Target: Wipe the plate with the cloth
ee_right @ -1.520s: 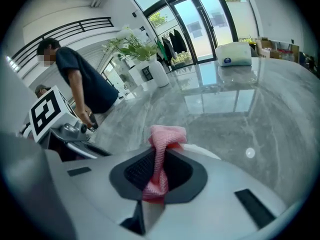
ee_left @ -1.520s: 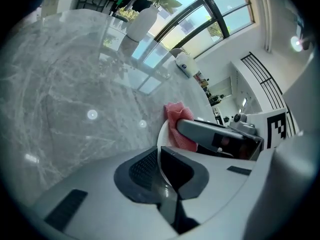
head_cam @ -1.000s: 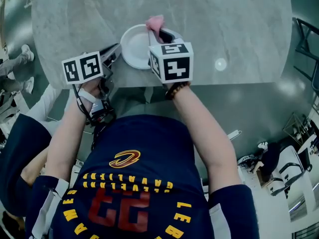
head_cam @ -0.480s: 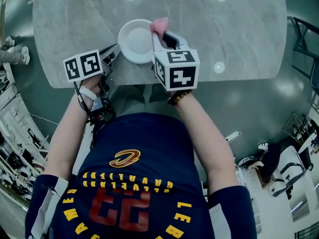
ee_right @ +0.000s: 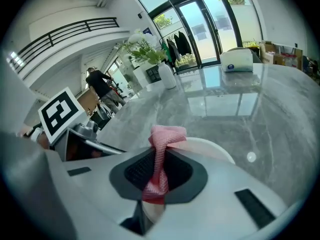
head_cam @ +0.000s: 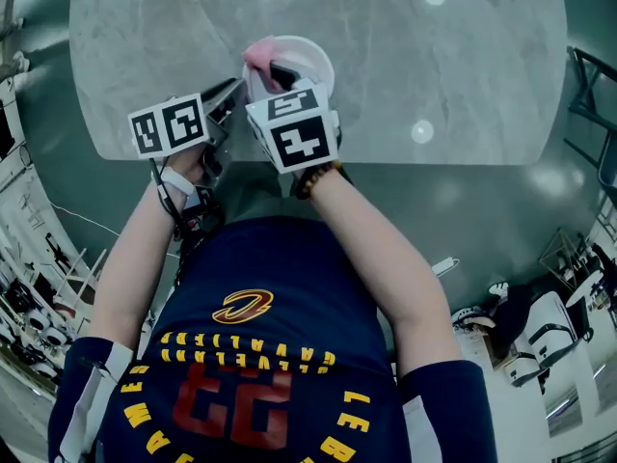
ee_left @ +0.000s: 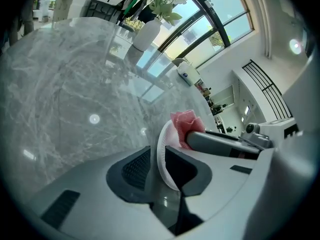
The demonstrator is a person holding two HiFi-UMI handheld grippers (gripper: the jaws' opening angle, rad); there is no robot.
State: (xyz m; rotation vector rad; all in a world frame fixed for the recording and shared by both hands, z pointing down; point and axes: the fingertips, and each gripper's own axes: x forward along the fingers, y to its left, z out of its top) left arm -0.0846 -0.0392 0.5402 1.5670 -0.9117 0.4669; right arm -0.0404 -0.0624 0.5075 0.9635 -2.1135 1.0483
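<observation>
I'm pinching the plate [head_cam: 310, 58] by its rim with my left tongs [ee_left: 159, 164]. My right tongs [ee_right: 159, 170], clamping the cloth [head_cam: 260, 56], are sweeping from two o'clock to ten, so the wiping is underway.

Right hand-held gripper [ee_right: 159, 171] jaws pinched together on the pink cloth [ee_right: 162, 143] — a bunched tuft pokes out past the tips. White plate [ee_right: 212, 150] sits just ahead, under the tuft, its rim curving off right. Grey marble surface [ee_right: 272, 119] beyond — white vase [ee_right: 168, 75] with greenery far ahead-left.
</observation>
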